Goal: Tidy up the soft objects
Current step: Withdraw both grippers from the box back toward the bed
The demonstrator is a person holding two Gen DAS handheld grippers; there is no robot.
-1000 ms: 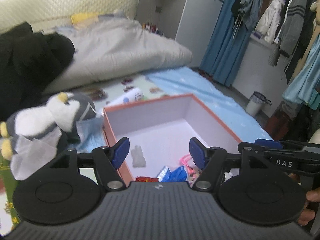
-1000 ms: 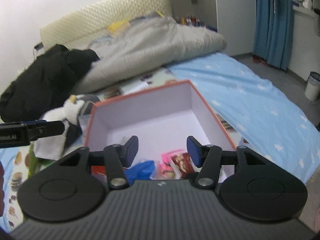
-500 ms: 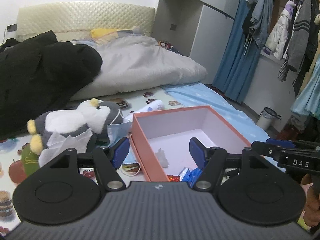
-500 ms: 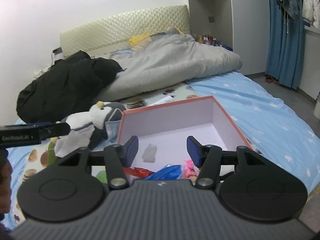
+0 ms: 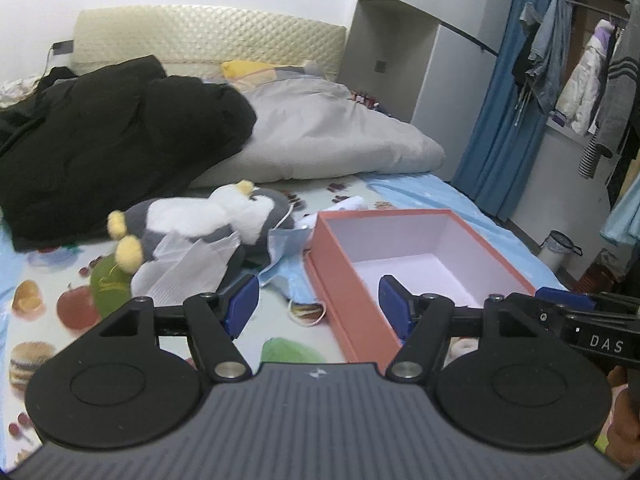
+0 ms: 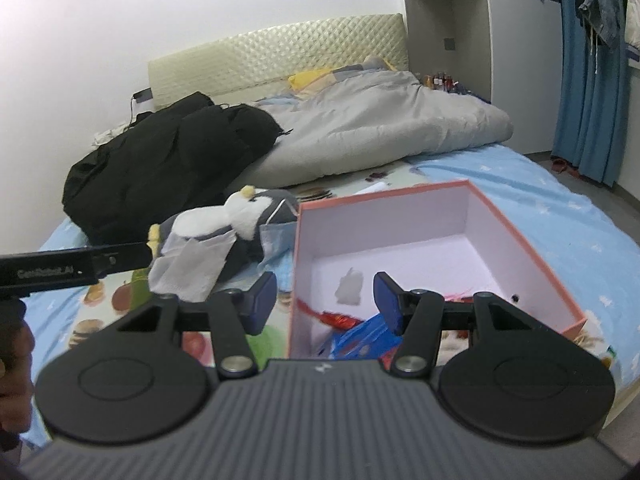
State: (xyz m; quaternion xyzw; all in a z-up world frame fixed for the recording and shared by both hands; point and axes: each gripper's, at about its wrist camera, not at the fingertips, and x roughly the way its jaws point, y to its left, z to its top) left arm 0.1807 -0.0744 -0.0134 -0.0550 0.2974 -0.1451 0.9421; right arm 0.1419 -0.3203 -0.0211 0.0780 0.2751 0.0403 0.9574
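A salmon-coloured open box (image 5: 352, 304) (image 6: 532, 256) with a white inside lies on the bed. Red and blue wrappers (image 6: 360, 334) and a small grey scrap (image 6: 350, 286) lie in its near end. Left of it a grey and white plush penguin (image 5: 208, 220) (image 6: 224, 220) lies on its side under a white tissue (image 5: 188, 264) (image 6: 188, 268), with a blue face mask (image 5: 288, 256) (image 6: 276, 240) between it and the box. My left gripper (image 5: 316, 304) is open over the box's left wall. My right gripper (image 6: 324, 300) is open above the box's near left corner. Neither holds anything.
A black coat (image 5: 100, 140) and a grey duvet (image 5: 328, 136) are heaped at the back of the bed, before a padded headboard (image 5: 208, 40). A green soft thing (image 5: 110, 284) lies by the penguin's feet. Blue curtains (image 5: 504, 120), hanging clothes (image 5: 592, 80) and a small bin (image 5: 558, 248) stand to the right.
Both grippers have drawn back and swung left: the box sits farther right and lower, the penguin and the black coat have come further into view. The jaws stand as wide as before.
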